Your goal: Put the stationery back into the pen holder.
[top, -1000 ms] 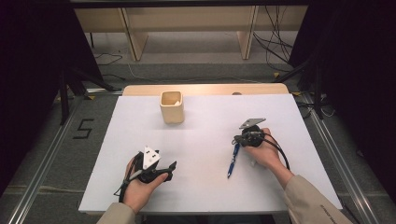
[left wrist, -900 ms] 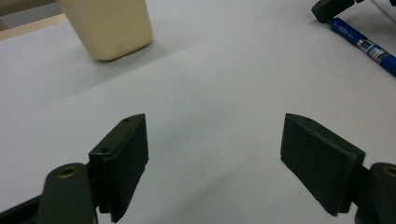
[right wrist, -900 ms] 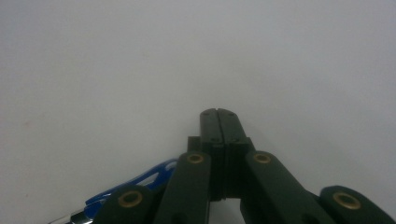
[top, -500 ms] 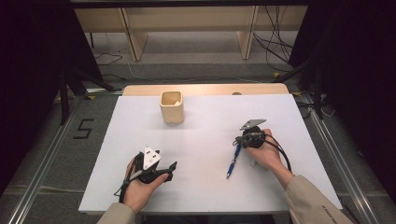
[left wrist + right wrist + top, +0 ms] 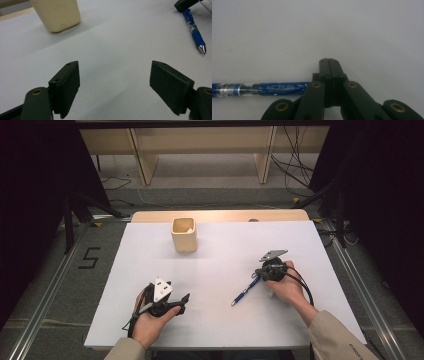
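Resting on white table [image 5: 220, 245]: both hand-held grippers. Left gripper [image 5: 186, 298] near front-left edge, jaws spread wide, nothing between them; left gripper view shows bare table between jaws. Right gripper [image 5: 258, 273] at mid-right, jaws pressed together, tips on upper end of blue pen [image 5: 245, 291]; whether pen is pinched cannot be told. Pen lies flat, tip toward person. Beige cup [image 5: 183, 234] upright near far edge, well apart from both.

left gripper [image 5: 115, 82] jaws apart | cup [image 5: 56, 13] far-left | pen [image 5: 194, 31] far-right
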Demonstrator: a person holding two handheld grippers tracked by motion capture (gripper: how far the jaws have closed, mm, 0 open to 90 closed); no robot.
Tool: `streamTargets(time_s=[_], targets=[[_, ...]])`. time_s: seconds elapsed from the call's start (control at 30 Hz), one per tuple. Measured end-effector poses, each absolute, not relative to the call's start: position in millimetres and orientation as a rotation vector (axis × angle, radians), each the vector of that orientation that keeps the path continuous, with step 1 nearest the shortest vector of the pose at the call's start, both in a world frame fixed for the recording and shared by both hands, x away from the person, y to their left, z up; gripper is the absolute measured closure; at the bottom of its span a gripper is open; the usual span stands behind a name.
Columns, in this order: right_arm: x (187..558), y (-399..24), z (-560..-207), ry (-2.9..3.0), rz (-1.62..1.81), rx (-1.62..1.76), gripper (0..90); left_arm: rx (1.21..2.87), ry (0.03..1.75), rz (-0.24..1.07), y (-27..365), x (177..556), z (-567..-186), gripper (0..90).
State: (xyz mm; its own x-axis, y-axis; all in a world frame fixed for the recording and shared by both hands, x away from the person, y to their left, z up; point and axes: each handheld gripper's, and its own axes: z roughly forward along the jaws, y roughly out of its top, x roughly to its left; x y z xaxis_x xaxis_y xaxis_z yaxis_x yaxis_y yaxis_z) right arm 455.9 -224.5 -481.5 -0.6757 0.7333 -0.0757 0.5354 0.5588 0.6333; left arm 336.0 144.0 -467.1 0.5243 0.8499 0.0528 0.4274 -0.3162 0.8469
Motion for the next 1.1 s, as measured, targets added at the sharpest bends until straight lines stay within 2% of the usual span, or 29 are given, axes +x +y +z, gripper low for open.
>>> streamTargets(time_s=[0.57,0.9,1.03,1.1], targets=[[448,-227,-481,2.459,0.826,1.072,90.0,1.956,1.005,0.636,138,334,-465,26.2],[445,-229,-479,2.44,0.875,1.069,90.0,1.987,0.921,0.598,119,334,-461,29.7],[442,-232,-474,2.399,0.938,1.06,85.5,1.996,0.88,0.556,104,334,-462,32.6],[440,-234,-472,2.369,0.963,1.055,80.0,1.997,0.863,0.533,96,334,-462,33.7]])
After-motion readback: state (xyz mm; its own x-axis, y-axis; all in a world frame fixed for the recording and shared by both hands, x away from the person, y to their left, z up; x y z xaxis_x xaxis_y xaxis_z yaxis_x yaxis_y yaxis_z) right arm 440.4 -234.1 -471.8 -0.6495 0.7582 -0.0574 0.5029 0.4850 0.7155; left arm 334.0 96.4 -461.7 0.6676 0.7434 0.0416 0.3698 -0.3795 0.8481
